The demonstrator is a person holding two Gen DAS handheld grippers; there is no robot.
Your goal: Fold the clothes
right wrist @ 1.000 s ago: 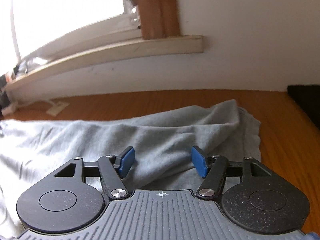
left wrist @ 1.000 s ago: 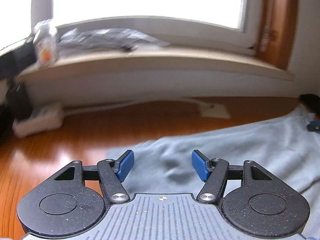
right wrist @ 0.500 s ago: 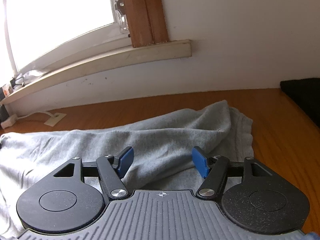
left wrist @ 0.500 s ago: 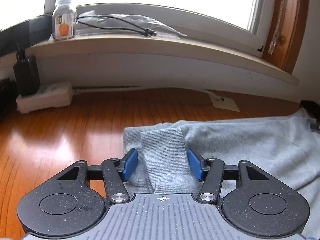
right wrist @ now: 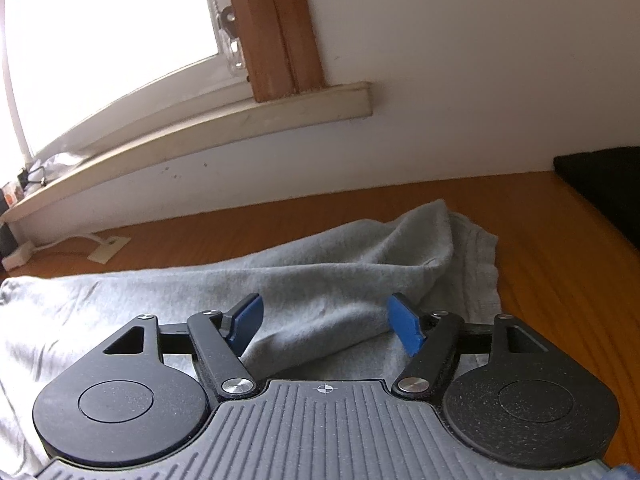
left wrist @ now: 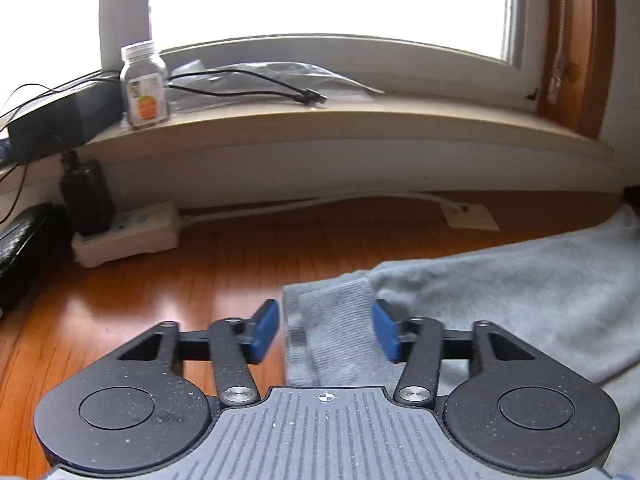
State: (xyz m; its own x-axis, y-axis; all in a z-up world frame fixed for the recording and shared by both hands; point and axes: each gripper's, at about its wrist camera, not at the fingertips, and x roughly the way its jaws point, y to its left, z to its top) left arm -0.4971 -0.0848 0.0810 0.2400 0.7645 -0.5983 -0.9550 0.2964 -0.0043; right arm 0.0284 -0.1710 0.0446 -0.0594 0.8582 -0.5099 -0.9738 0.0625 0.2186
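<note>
Two grippers standing released over a grey garment lying on the wooden surface.
Left view: the left gripper (left wrist: 326, 330) is gaping around the ribbed knit cuff (left wrist: 332, 332), unpinched; the soft fleecy garment (left wrist: 520, 280) is running off-frame right. Right view: the right gripper (right wrist: 326, 322) is spreading wide above a rumpled fold (right wrist: 360, 276); the garment's near edge is lying hidden beneath it.

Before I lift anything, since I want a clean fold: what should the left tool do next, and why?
Probably close the left tool on the ribbed cuff. Its jaws are open with the cuff lying between the blue pads, not yet pinched. The right tool is open too, over a raised fold of the grey garment.
</note>
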